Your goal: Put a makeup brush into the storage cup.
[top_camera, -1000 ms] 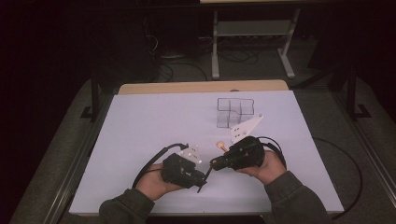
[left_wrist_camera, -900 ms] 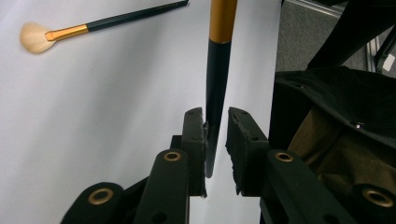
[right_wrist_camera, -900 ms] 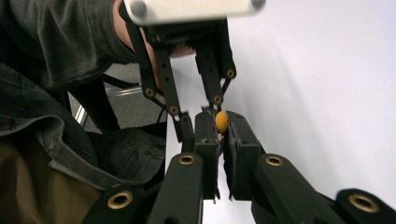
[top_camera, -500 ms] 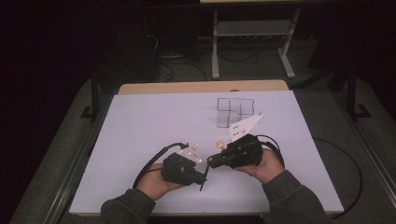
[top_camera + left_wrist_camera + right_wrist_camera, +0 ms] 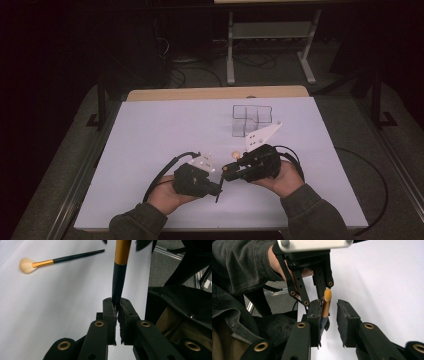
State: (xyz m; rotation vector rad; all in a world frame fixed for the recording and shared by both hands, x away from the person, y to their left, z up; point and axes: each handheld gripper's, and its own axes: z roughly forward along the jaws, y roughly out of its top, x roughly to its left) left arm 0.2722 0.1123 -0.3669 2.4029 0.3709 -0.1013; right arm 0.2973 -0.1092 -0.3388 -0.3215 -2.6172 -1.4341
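Note:
My left gripper (image 5: pixel 117 302) is shut on the dark handle of a makeup brush (image 5: pixel 118 280), whose gold ferrule rises straight ahead of the jaws. My right gripper (image 5: pixel 330 305) faces it. Its jaws have just been opening and now stand apart around the same brush (image 5: pixel 326 303), which leans on one pad with a gap to the other. In the high view both grippers meet near the table's front edge, left gripper (image 5: pixel 218 186) beside right gripper (image 5: pixel 225 175). A second brush (image 5: pixel 27 265) with a pale fan head lies on the table; its head (image 5: pixel 234 155) shows just beyond the grippers.
A clear compartmented organiser (image 5: pixel 250 119) stands at the back right of the white table (image 5: pixel 150 135). A grey three-cornered plate (image 5: pixel 262 134) rides on the right gripper. Cables trail from both grippers. A metal stand (image 5: pixel 270 30) sits on the floor beyond the table.

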